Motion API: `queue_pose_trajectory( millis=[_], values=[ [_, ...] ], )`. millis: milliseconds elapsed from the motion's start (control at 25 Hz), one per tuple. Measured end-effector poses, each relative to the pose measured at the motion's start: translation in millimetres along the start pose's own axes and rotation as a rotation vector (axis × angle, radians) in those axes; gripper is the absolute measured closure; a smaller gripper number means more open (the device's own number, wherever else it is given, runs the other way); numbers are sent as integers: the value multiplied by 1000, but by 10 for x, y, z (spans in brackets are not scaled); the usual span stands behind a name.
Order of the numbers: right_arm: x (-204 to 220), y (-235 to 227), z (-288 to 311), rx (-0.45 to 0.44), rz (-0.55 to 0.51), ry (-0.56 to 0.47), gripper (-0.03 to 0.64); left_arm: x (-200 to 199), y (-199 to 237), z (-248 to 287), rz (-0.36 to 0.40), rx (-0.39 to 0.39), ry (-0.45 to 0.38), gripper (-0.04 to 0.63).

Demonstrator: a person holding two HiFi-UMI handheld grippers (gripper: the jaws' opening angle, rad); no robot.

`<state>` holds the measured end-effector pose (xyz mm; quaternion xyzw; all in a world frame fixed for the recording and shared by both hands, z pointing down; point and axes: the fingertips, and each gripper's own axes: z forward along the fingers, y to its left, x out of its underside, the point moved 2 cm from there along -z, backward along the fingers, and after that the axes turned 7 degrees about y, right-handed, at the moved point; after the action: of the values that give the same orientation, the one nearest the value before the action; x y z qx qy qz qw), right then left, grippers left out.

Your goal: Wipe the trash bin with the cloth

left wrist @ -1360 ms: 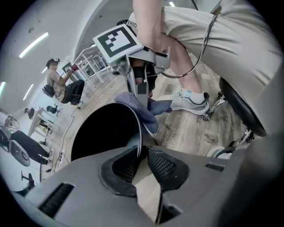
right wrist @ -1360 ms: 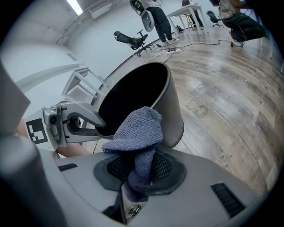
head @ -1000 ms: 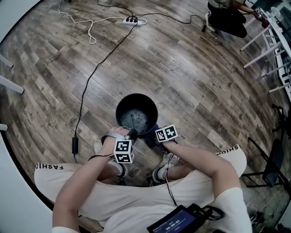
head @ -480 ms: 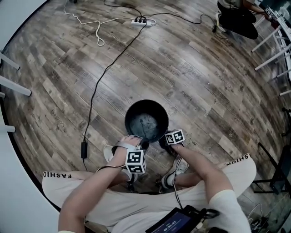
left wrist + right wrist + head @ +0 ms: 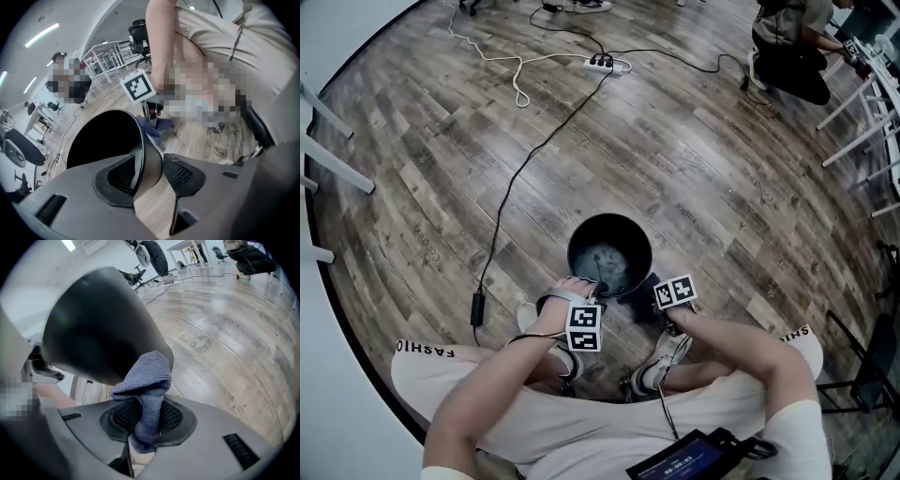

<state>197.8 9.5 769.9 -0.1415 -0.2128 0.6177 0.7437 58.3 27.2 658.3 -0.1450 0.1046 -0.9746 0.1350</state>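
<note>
On the wood-plank floor, between the seated person's feet, stands a round black plastic trash bin, its mouth open to the head camera and its scuffed grey bottom visible inside.

The left gripper reaches steeply down over the near rim. Its jaws have just been opening and now straddle the bin's thin wall, one pad inside the bin and one outside. The outer pad stands clear of the wall, so the grip is released. It is hard to tell whether the inner pad touches the wall.

The right gripper sits just beside the bin on its near right side. It is clenched on a blue-grey woven cloth. The pads pinch the cloth's middle, and a bunched fold rises above them and lies against the bin's curved outer wall. From the left gripper view the same cloth hangs below the right gripper's tips, next to the bin's side.

Farther off, a black cable runs across the floor to a white power strip.
</note>
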Motion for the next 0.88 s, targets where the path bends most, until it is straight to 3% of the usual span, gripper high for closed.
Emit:
queue_pose_trajectory(
  millis=[80, 240, 320, 400, 720, 880],
  values=[
    [15, 161, -341, -23, 4, 1, 532, 86, 16, 20, 53, -3, 30, 407],
    [-49, 655, -838, -123, 3, -24, 532, 248, 50, 54, 136, -84, 68, 410],
    [-93, 819, -934, -153, -9, -29, 533, 253, 66, 52, 157, -113, 77, 474],
    [-140, 878, -926, -156, -26, -35, 533, 246, 67, 53, 173, -116, 79, 483],
    [-273, 590, -588, -114, -81, -33, 534, 110, 3, 40, 230, -106, 55, 508],
    [-303, 297, -275, -109, -81, -31, 533, 53, 3, 36, 218, -100, 41, 514]
  ],
)
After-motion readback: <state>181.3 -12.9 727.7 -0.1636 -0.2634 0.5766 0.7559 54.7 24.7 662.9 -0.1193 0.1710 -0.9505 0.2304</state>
